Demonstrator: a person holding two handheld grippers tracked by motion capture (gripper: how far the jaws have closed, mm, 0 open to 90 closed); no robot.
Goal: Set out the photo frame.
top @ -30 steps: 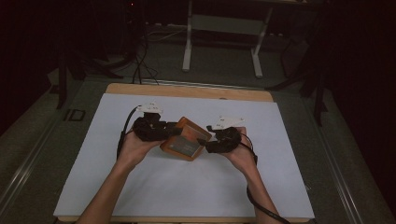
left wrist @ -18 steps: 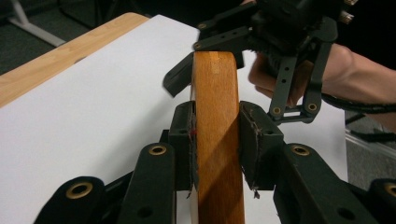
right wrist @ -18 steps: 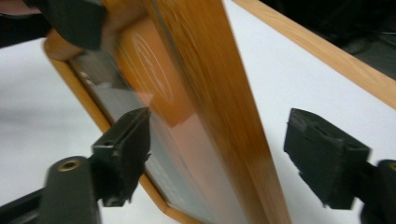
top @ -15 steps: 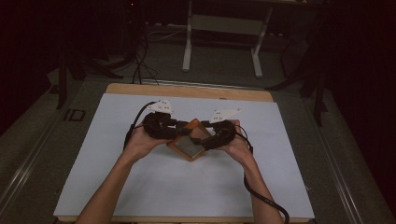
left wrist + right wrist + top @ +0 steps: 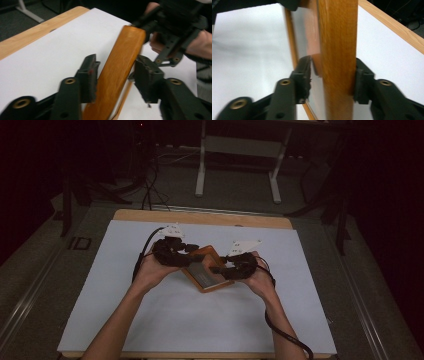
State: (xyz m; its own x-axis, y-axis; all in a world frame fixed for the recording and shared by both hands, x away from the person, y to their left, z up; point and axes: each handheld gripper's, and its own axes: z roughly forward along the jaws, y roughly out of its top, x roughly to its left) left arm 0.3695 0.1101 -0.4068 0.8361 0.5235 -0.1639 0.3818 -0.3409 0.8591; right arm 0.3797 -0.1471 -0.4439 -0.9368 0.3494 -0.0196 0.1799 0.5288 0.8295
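Wooden picture frame (image 5: 204, 270), glazed, is held just above the white counter (image 5: 100, 285) between both hands. It looks rigid and light, with slick, fragile glass; grip the wooden rails. Left tongs (image 5: 115, 75), just opened, straddle one rail without pressing. Right tongs (image 5: 332, 80), just closing, bracket the opposite rail, one pad touching; forearms converge.

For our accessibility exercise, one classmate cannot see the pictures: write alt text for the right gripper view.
A wooden picture frame stands on edge between the right tongs: one pad touches its wood rail, while the other sits by its glass pane. Their jaws have just been closing. A white table cover lies beneath.
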